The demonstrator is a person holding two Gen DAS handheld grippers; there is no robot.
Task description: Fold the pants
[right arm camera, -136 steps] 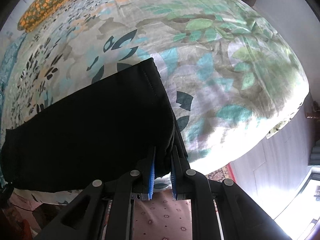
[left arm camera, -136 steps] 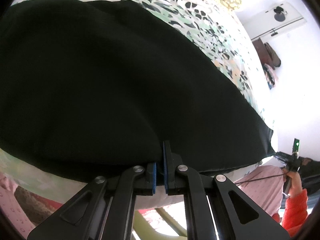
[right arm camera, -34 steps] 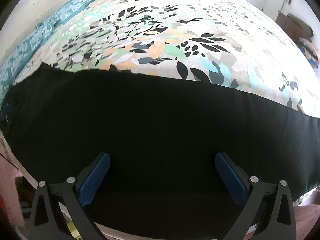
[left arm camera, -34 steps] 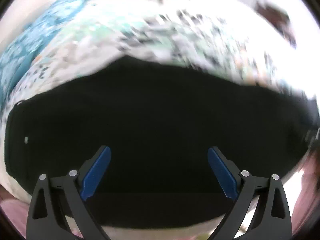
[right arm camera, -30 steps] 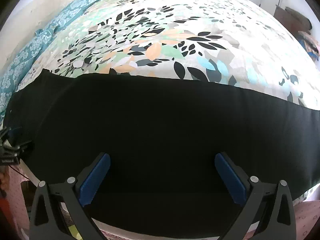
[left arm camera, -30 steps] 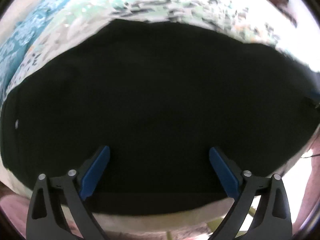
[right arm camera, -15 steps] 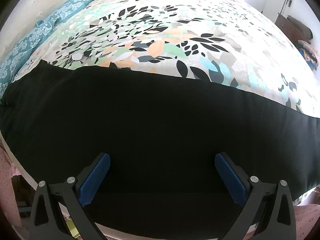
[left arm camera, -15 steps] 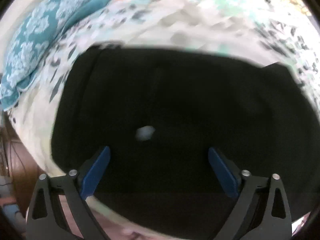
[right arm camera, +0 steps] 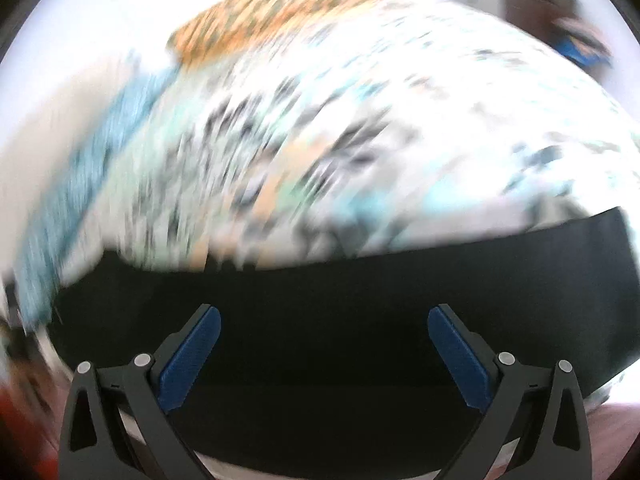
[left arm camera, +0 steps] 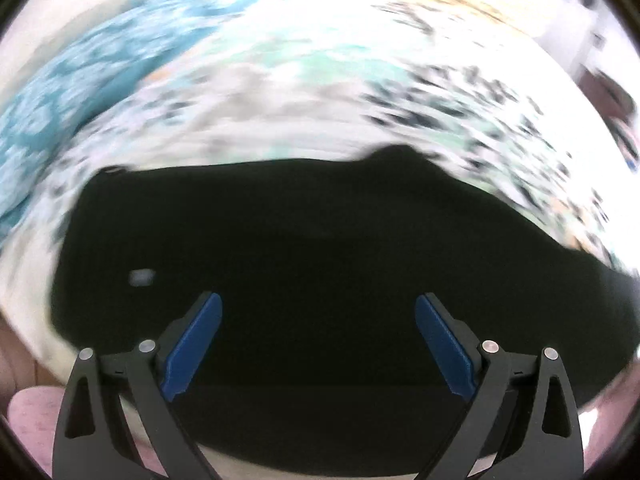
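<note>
Black pants (left arm camera: 320, 256) lie flat along the near edge of a bed with a leaf-print sheet (left arm camera: 304, 120). A small pale tag (left arm camera: 141, 278) shows on the cloth at the left. My left gripper (left arm camera: 318, 340) is open and empty above the pants, its blue pads (left arm camera: 192, 344) wide apart. In the right wrist view the pants (right arm camera: 340, 300) run as a long dark band across the bed. My right gripper (right arm camera: 324, 348) is open and empty above them. Both views are motion-blurred.
A teal patterned pillow (left arm camera: 60, 100) lies at the left of the bed and an orange patterned pillow (right arm camera: 272, 12) at its head. Dark furniture with clothes (right arm camera: 560, 8) stands at the far right. Pink floor (left arm camera: 32, 412) shows below the bed edge.
Both grippers were shut on the pants' edge 4.5 s ago and are now open. In the last half second both cameras swung, the left one rightward along the pants.
</note>
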